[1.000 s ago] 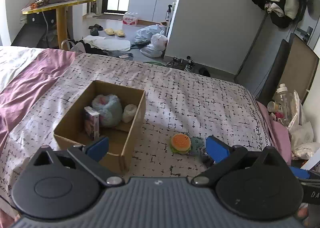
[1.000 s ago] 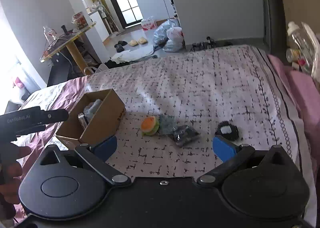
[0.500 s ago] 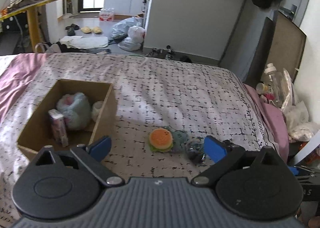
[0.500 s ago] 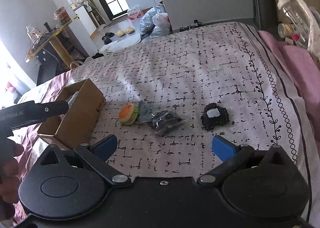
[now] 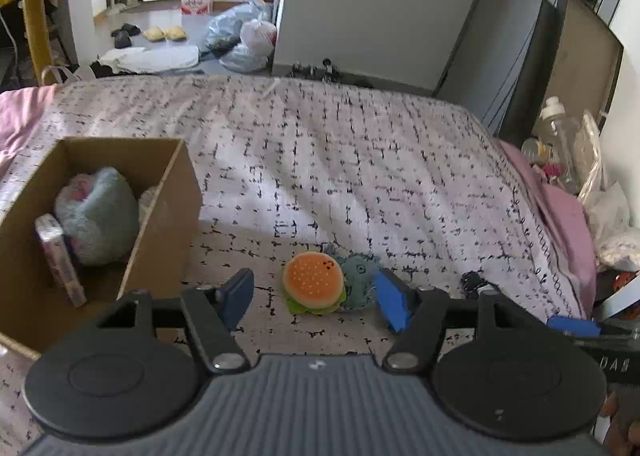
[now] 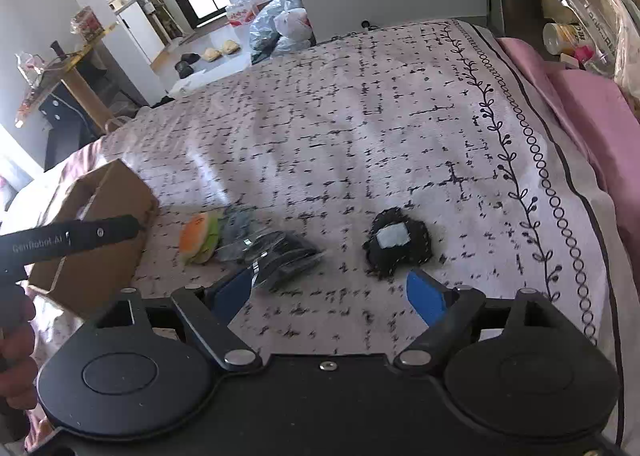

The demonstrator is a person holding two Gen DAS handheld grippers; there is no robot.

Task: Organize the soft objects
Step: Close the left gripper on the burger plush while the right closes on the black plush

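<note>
The left gripper [image 5: 312, 298] hovers low over the bed [image 5: 360, 175], its blue-padded fingers [image 5: 390, 306] spread wide and holding nothing. Between them lies the round orange-and-green plush burger [image 5: 313, 283], resting flat with its bun top facing up and tilted slightly toward the camera; it has no clear long axis. Touching its right side is a small grey-blue plush toy [image 5: 360, 276]. To the left stands the open brown cardboard box [image 5: 160, 215], near the burger but apart from it, already containing a pale blue soft bundle [image 5: 96, 215] and a small upright carton [image 5: 60, 260].

The right gripper [image 6: 332, 294] also has its fingers wide apart and empty. Just ahead of the left finger lies a clear bag of dark items [image 6: 280, 256], its long axis running roughly left to right, touching the grey-blue toy. A black knitted piece with a pale patch [image 6: 400, 244] lies apart to the right. Beyond these things the patterned bedspread stretches open to the far edge, with the bordered side edge on the right.
</note>
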